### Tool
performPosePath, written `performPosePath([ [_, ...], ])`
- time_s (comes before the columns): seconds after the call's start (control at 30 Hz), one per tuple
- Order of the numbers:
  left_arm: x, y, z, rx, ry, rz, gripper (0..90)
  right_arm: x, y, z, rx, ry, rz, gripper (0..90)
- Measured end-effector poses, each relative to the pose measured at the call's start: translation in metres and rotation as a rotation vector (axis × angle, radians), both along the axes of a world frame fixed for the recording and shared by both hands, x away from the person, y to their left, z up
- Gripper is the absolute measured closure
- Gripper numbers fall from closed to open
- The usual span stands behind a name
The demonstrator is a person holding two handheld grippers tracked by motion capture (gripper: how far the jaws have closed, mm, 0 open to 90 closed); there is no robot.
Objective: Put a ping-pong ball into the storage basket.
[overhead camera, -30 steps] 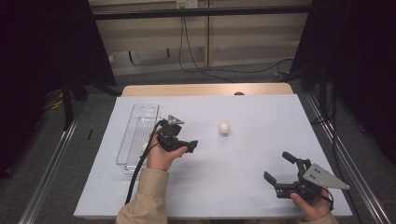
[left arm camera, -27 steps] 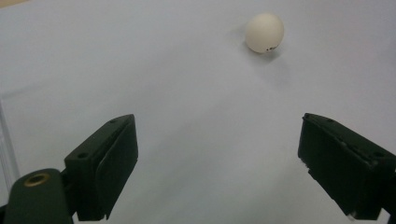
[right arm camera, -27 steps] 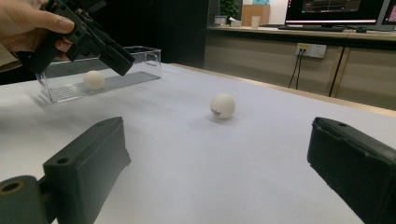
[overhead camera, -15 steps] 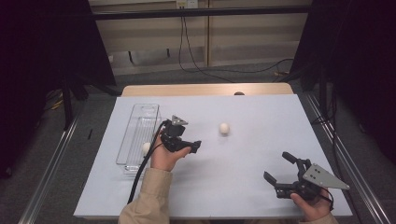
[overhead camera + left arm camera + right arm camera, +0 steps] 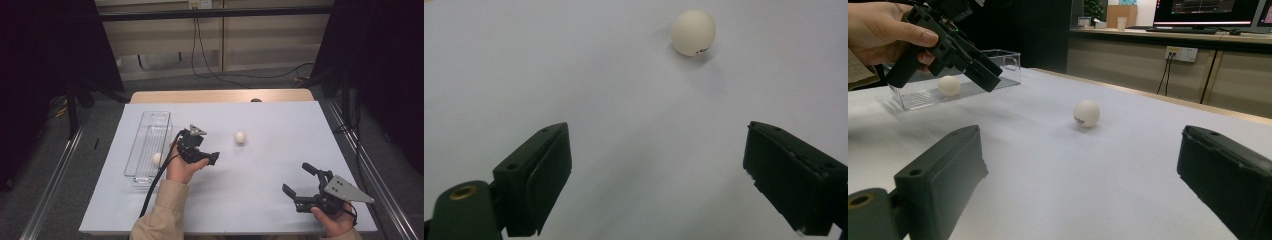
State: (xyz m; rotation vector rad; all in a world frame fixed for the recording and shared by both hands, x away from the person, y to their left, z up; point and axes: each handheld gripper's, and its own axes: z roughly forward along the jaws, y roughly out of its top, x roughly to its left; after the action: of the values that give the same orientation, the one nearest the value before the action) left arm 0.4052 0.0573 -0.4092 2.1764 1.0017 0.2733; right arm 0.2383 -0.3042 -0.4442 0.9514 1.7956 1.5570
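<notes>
A white ball point(image 5: 240, 138) lies loose on the white table top, also seen as ball point(image 5: 693, 32) and ball point(image 5: 1086, 113). My left gripper point(image 5: 210, 156) hovers just left of it, jaws open and empty point(image 5: 656, 131), aimed toward it from a short distance. A second white ball point(image 5: 157, 159) rests inside the clear tray point(image 5: 145, 140) at the left, showing as a ball point(image 5: 949, 85) in the right gripper view. My right gripper point(image 5: 296, 178) sits near the front right edge, open and empty point(image 5: 1078, 135), pointing across at the loose ball.
The white sheet point(image 5: 280, 125) covers most of the table, with a wooden strip point(image 5: 220, 95) at the far edge. A black cable point(image 5: 159, 180) trails from the left gripper down the sleeve. Dark frames and floor rails flank both sides.
The left hand has drifted slightly to the right, toward the loose ball, jaws still open. The right gripper and both balls have stayed put.
</notes>
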Motion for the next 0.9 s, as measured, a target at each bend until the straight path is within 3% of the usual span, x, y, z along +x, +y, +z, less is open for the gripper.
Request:
performPosePath([
  [0.9,0.003,-0.016,-0.007,-0.002,-0.024,-0.006,12.1,0.0,0.0,0.0,-0.006,-0.003,0.003,4.3],
])
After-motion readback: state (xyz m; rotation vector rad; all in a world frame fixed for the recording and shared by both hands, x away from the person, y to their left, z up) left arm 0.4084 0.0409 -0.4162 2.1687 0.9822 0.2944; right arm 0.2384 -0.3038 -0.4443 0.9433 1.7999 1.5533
